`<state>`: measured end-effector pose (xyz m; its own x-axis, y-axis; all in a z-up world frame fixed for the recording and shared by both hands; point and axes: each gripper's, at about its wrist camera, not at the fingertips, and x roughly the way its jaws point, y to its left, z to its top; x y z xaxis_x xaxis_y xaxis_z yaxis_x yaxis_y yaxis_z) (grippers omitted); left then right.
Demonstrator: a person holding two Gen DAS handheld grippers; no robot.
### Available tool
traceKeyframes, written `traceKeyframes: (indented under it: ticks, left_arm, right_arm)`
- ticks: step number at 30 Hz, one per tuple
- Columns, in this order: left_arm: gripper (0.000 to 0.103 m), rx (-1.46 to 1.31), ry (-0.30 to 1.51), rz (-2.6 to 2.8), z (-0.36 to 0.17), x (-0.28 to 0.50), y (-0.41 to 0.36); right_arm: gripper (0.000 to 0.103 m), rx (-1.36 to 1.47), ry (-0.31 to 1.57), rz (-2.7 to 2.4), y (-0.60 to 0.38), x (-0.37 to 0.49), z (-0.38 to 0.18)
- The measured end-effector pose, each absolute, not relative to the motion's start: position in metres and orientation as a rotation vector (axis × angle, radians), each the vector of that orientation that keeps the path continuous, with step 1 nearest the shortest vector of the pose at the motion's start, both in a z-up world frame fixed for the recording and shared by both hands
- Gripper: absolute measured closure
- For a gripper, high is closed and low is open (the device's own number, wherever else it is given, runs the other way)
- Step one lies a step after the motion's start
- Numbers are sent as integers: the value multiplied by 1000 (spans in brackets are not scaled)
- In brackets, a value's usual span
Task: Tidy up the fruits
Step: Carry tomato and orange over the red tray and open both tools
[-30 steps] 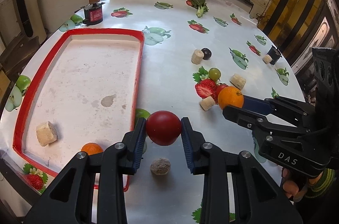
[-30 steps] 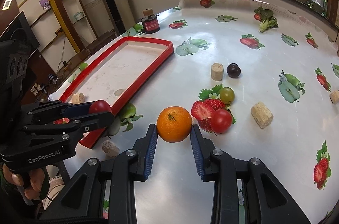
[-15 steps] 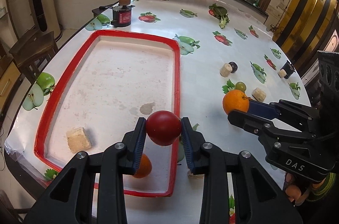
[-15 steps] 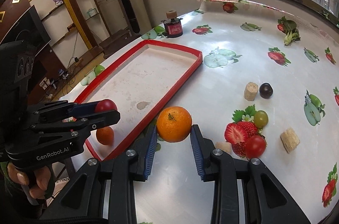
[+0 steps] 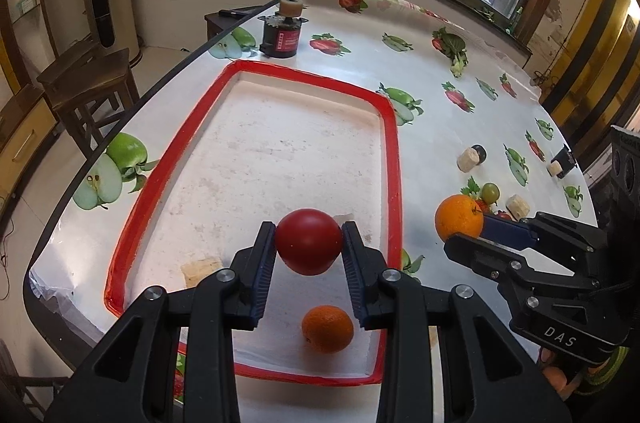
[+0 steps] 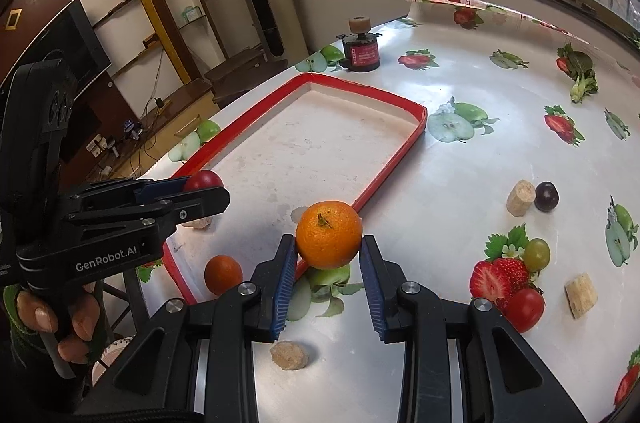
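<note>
We bring the red fruit (image 5: 308, 241) over the tray (image 5: 394, 159) now — the orange (image 6: 329, 240) comes close too.

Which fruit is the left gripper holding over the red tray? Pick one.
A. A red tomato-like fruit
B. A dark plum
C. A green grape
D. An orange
A. The left gripper is shut on the round red fruit above the red tray, while the right gripper holds the orange.
</note>
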<state>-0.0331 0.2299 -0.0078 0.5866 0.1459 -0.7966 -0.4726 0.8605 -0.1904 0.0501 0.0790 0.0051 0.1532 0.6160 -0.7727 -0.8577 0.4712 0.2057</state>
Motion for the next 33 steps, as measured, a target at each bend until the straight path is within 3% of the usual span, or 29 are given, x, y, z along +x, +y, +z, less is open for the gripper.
traceKeyframes:
  ticks: [13, 33]
  left_arm:
    - [72, -452, 870, 451, -14, -37, 276]
    - [72, -467, 985, 467, -65, -24, 290]
  right_arm:
    - [70, -325, 931, 1158, 120, 38, 6]
    - [67, -453, 1049, 1194, 167, 26, -56]
